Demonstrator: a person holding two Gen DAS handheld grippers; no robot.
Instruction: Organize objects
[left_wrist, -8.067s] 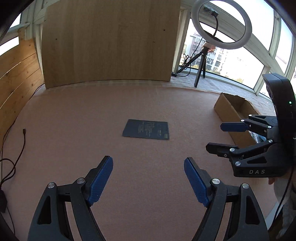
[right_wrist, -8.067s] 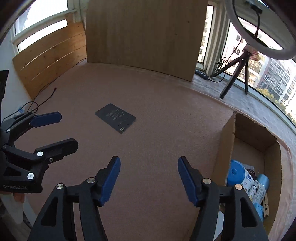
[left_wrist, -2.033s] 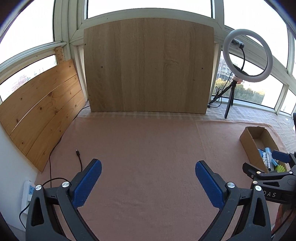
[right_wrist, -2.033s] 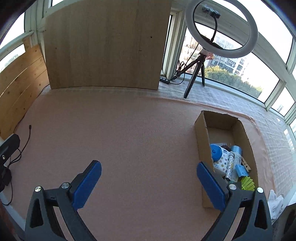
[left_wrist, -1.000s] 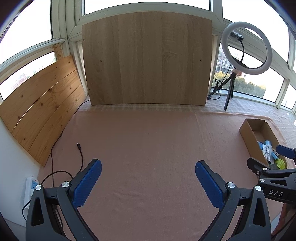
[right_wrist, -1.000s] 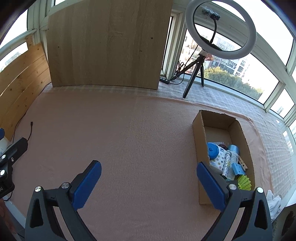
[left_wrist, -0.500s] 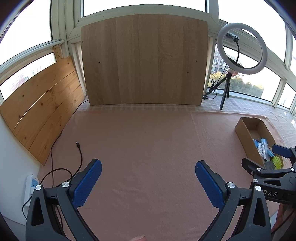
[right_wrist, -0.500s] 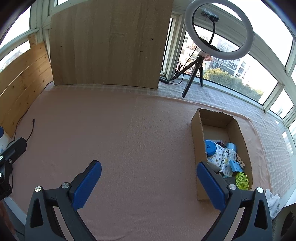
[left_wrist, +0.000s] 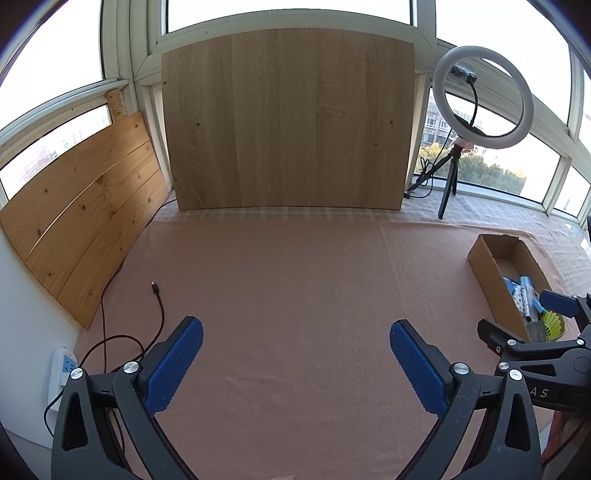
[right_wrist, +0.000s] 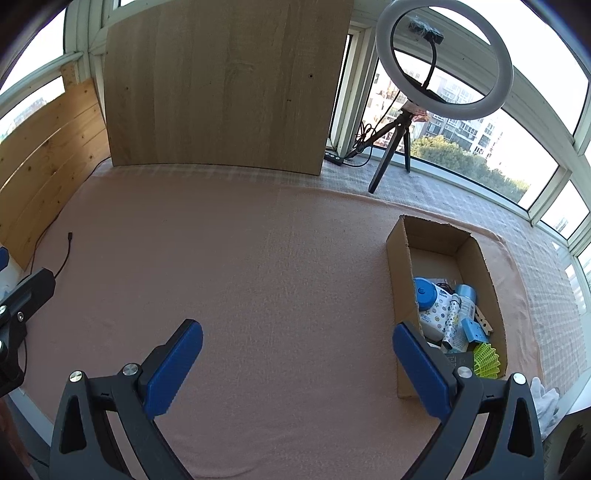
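- Cardboard box (right_wrist: 402, 280) sits at four o'clock in the right wrist view, holding a blue-capped bottle (right_wrist: 424, 293), tubes and a yellow-green shuttlecock (right_wrist: 487, 359).
- Pink cloth (right_wrist: 258, 266) around it shows no loose items, so sorting looks finished.
- Right gripper (right_wrist: 297, 363) and left gripper (left_wrist: 295, 360) hang wide open, holding nothing.
- Best move, likely: keep both raised, clear of the box rim.
- A black cable (left_wrist: 159, 295) lies at nine o'clock.

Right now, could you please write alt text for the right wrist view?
An open right gripper hovers empty over a pink felt mat. To its right, a cardboard box holds a blue-capped bottle, a yellow-green shuttlecock and other small items.
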